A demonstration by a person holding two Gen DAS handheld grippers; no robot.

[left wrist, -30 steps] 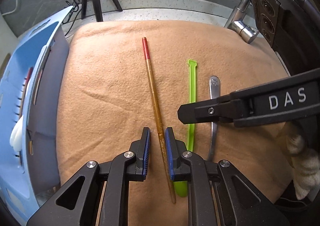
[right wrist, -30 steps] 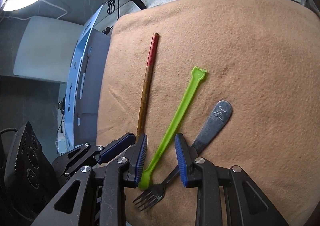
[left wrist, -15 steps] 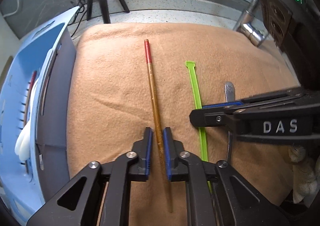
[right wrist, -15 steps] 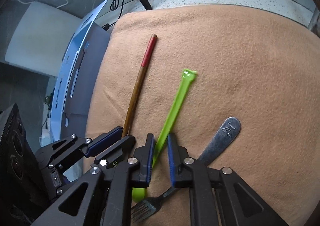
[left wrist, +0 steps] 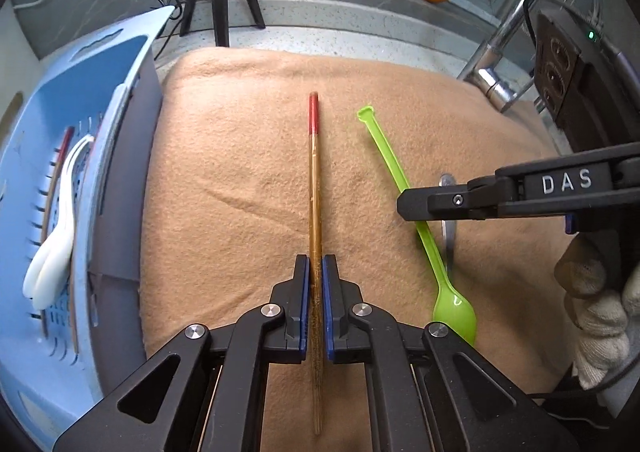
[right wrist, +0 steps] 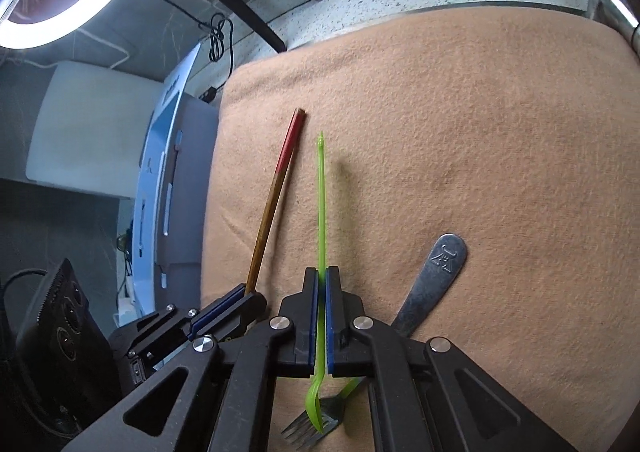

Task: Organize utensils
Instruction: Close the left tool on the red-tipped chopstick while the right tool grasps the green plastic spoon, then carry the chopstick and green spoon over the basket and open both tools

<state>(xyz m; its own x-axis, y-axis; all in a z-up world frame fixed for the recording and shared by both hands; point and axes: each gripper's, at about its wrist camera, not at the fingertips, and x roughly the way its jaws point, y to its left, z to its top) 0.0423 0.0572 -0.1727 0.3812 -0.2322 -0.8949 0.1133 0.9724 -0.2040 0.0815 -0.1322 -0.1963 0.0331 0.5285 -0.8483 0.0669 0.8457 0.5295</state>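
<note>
The towel point(left wrist: 248, 156) is the landmark here: a tan cloth spread over the counter, with the blue rack point(left wrist: 52, 188) just off its left edge, already holding white spoons point(left wrist: 56, 236) and what looks like another red-tipped stick.

What has changed in the last second is the grips. The left gripper point(left wrist: 316, 284), whose blue pads stood apart either side of the chopstick point(left wrist: 315, 188) a second ago, is now closed tight on its lower shaft; the red end points to the towel's far edge. The right gripper point(right wrist: 319, 316) has likewise gone from straddling the green spoon point(right wrist: 321, 212) to pinching its handle, and the spoon now stands on edge and appears lifted off the towel (a shadow lies beside it on the cloth), where before it lay flat. The fork point(right wrist: 430, 284) lies untouched on the towel, right of the spoon, its tines under the spoon's bowl.

So both grasps seem secured at once, and the task likely passes from picking to carrying: chopstick and spoon leftward off the towel into the rack, with the fork left for a later trip.
</note>
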